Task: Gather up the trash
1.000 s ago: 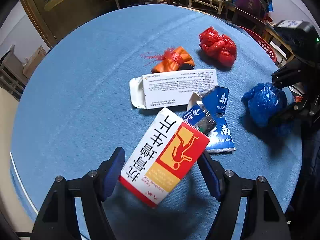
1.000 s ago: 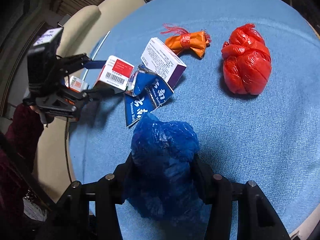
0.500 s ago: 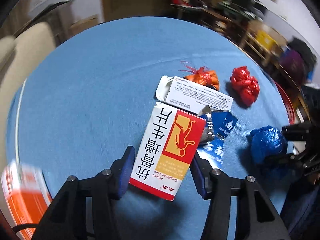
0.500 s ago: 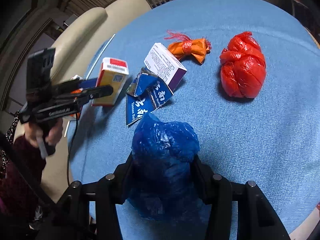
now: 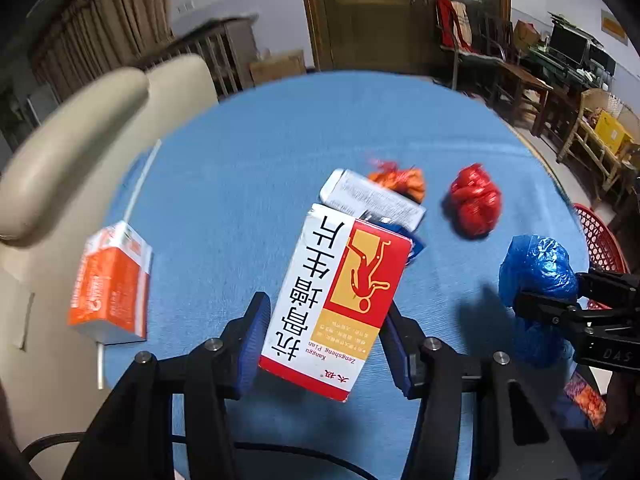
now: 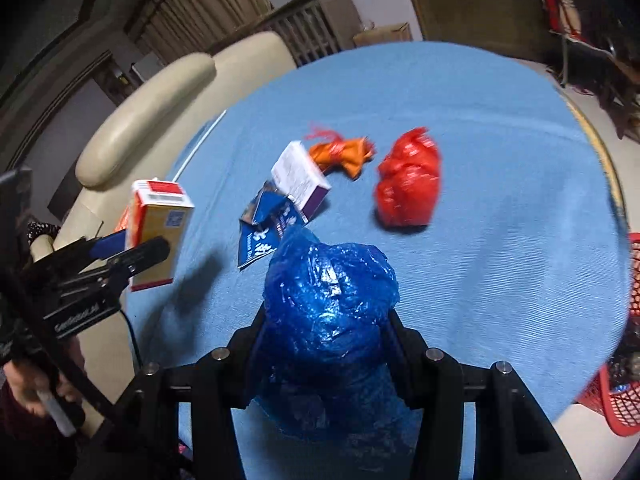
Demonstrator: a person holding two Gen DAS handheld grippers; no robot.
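My left gripper (image 5: pixel 326 320) is shut on a white, red and yellow medicine box (image 5: pixel 340 292), which hangs clear above the blue table (image 5: pixel 240 184). The right wrist view shows that same box (image 6: pixel 160 216) at the left, held in the left gripper (image 6: pixel 140 246). My right gripper (image 6: pixel 326 332) is shut on a crumpled blue plastic bag (image 6: pixel 332 300), raised off the cloth. On the table lie a red bag (image 6: pixel 408 178), an orange bag (image 6: pixel 344 154), a white box (image 6: pixel 300 176) and a torn blue foil wrapper (image 6: pixel 264 232).
An orange and white carton (image 5: pixel 112 284) sits at the table's left edge. A red mesh basket (image 6: pixel 624 400) stands beside the table on the right. A beige sofa (image 5: pixel 80 132) runs along the far left side. Furniture lines the back wall.
The left jaws closed on the medicine box, then lifted it off the table while rolling and swinging left. The right gripper rose a little with the blue bag.
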